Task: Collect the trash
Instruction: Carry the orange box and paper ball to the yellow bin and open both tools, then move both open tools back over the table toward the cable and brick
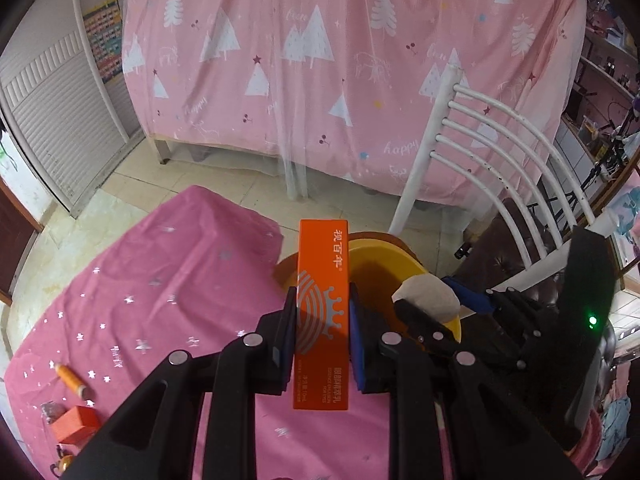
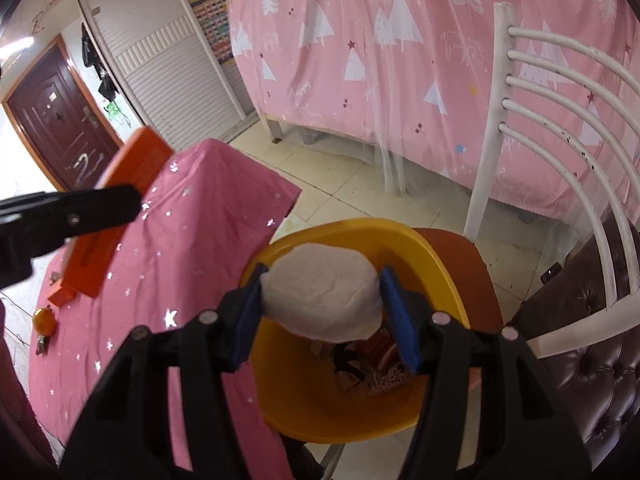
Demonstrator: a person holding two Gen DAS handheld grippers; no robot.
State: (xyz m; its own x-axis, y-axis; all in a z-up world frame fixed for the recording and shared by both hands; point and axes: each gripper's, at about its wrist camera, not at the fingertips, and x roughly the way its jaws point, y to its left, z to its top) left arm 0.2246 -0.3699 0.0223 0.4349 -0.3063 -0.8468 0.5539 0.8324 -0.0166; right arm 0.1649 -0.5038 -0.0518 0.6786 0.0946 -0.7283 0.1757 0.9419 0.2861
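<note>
My left gripper (image 1: 323, 312) is shut on a tall orange carton (image 1: 323, 280) and holds it above the pink tablecloth, just left of the yellow bin (image 1: 384, 260). The carton also shows in the right wrist view (image 2: 120, 196), with the left gripper's black finger across it. My right gripper (image 2: 320, 292) is shut on a crumpled white tissue wad (image 2: 322, 290) and holds it over the open yellow bin (image 2: 436, 256). The wad shows in the left wrist view (image 1: 428, 294) too. Several scraps of trash (image 2: 372, 364) lie at the bin's bottom.
The table wears a pink star cloth (image 1: 160, 280). On it lie a small orange box (image 1: 74, 424), an orange tube (image 1: 72, 380) and a round orange lid (image 2: 44, 322). A white metal chair (image 2: 560, 152) with a dark padded seat stands right of the bin. A pink bed is behind.
</note>
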